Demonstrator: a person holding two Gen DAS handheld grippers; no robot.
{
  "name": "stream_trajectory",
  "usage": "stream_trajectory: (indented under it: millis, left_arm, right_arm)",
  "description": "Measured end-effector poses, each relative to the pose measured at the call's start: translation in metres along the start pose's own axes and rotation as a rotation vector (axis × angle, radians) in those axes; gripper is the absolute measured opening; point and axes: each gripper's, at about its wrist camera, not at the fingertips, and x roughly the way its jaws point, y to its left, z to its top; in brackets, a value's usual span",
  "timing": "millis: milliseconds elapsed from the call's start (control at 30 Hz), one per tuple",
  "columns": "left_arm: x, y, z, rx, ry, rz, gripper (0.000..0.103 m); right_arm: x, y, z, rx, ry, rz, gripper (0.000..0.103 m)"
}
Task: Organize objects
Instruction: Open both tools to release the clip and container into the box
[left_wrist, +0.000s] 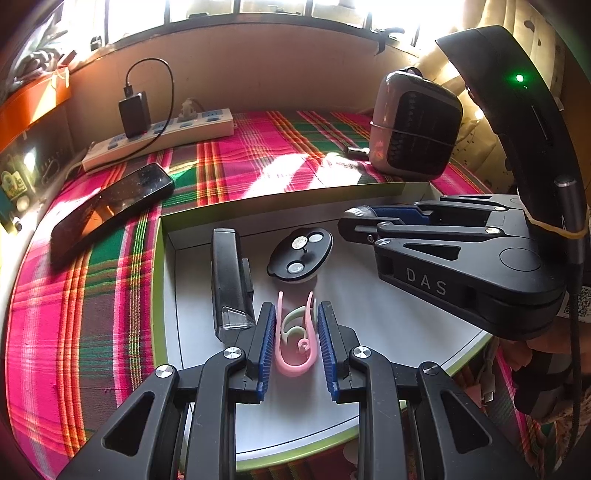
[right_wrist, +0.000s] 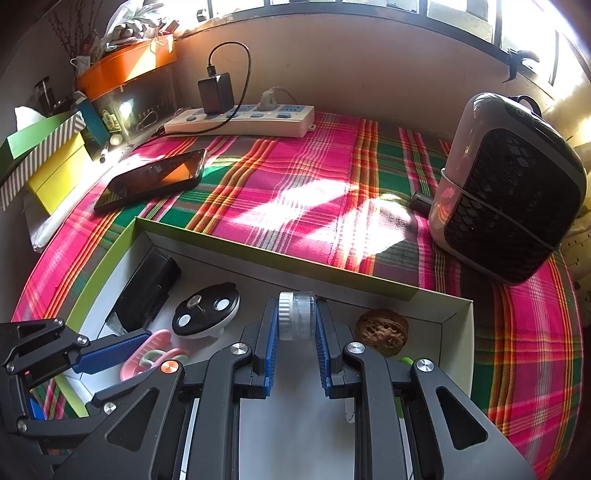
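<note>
**Both tongs grip items over the tray**

Left wrist view: the left tongs (left_wrist: 296, 334) pinch a pink clip (left_wrist: 293, 363) above the white tray (left_wrist: 388, 332), beside a black round lid (left_wrist: 300, 254).

Right wrist view: the right tongs (right_wrist: 296, 334) pinch a small clear jar (right_wrist: 296, 314) over the tray, near a walnut (right_wrist: 382, 331).

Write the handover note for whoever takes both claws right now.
Left claw: shut on the pink clip, low over the box floor.
Right claw: shut on the small clear jar, also over the box.
Already in the green-edged box: black device, round black disc, walnut.
Outside on the plaid cloth: phone, power strip, heater.
Left: release both items; whether the phone belongs in the box is unclear.
</note>
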Motion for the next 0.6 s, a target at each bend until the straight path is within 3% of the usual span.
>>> stream_trajectory:
  millis: [600]
  left_arm:
    - [0.0012, -0.0009, -0.0004, 0.000, 0.004, -0.001, 0.022]
  right_arm:
    - [-0.0002, -0.0006, -0.0005, 0.011, 0.003, -0.011, 0.020]
